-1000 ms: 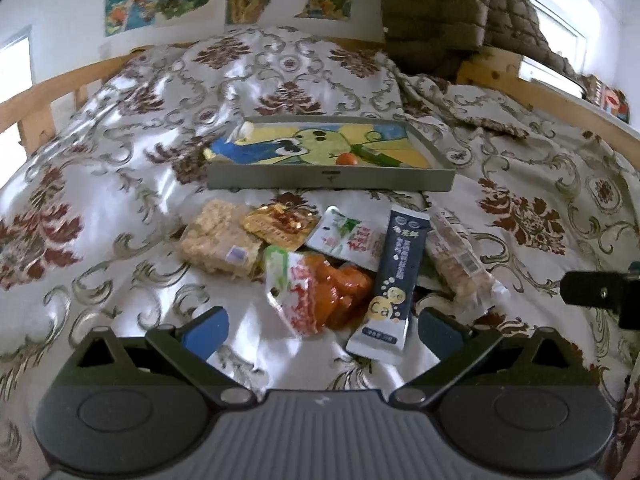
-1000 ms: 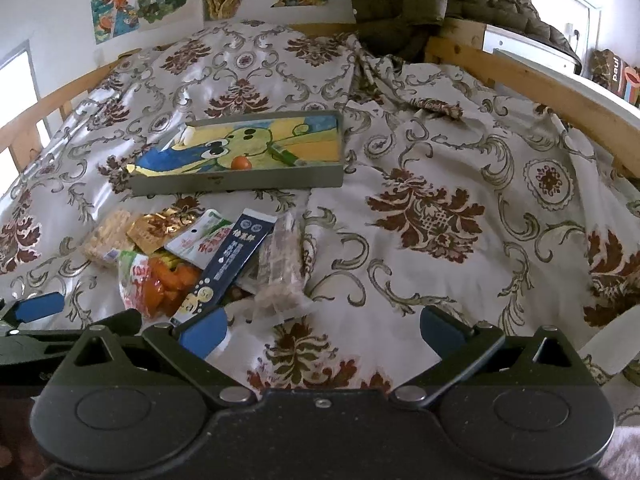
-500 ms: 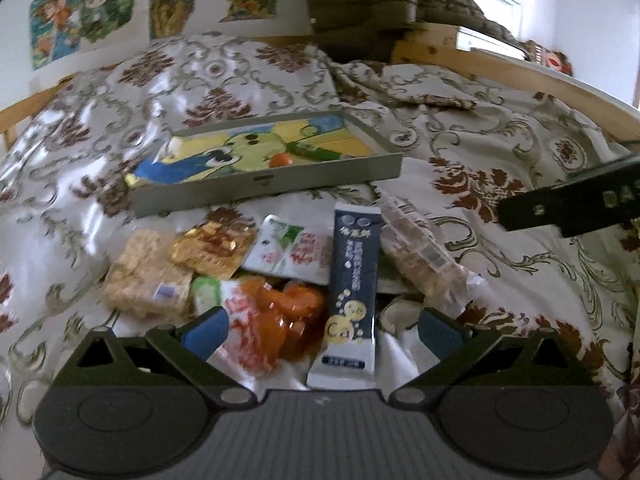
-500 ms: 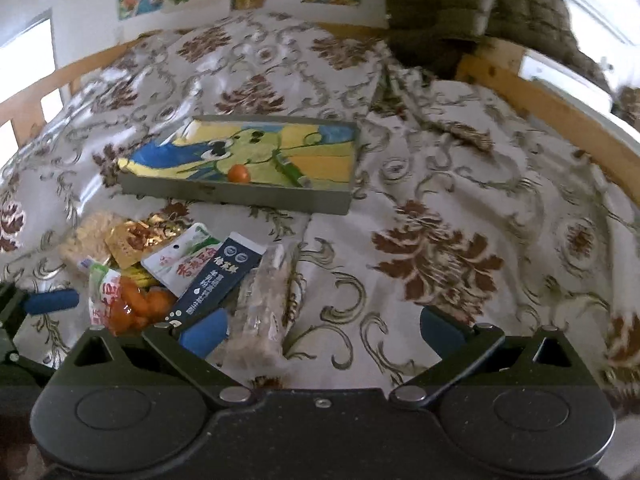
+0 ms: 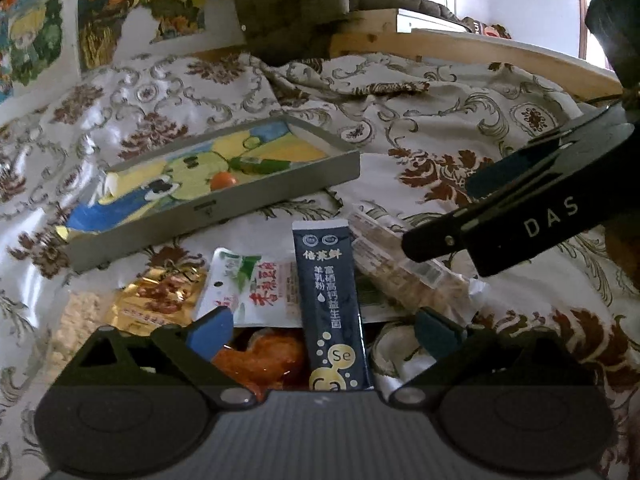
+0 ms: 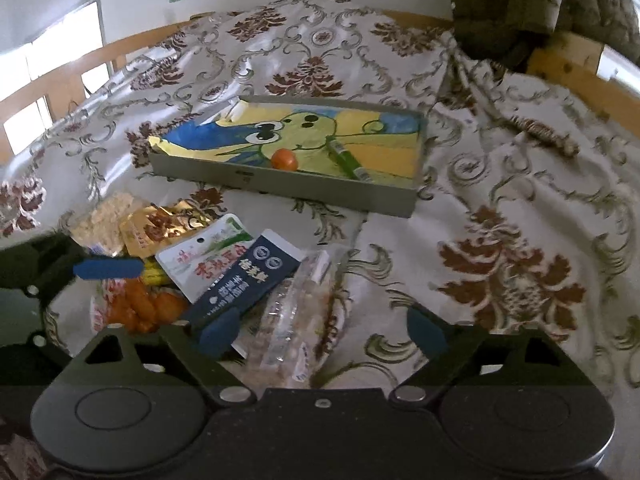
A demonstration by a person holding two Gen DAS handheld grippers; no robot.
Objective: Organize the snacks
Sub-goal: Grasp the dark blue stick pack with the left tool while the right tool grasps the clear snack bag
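Both grippers, left gripper [image 5: 324, 330] and right gripper [image 6: 322, 330], spread wide, empty; navy sachet [image 5: 330, 300] bottom end hidden under left gripper, orange snack pack [image 6: 136, 308] half covered

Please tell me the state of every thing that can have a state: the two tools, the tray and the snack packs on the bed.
Left tool: open, holds nothing, low over the snack pile.
Right tool: open, holds nothing, above the clear pack.
Tray: open-topped, with an orange ball and a green stick inside.
Dark blue sachet: sealed, lying flat on other packs.
Clear pack: sealed, lying on the bedspread.
Orange snack bag: sealed, partly under other packs.
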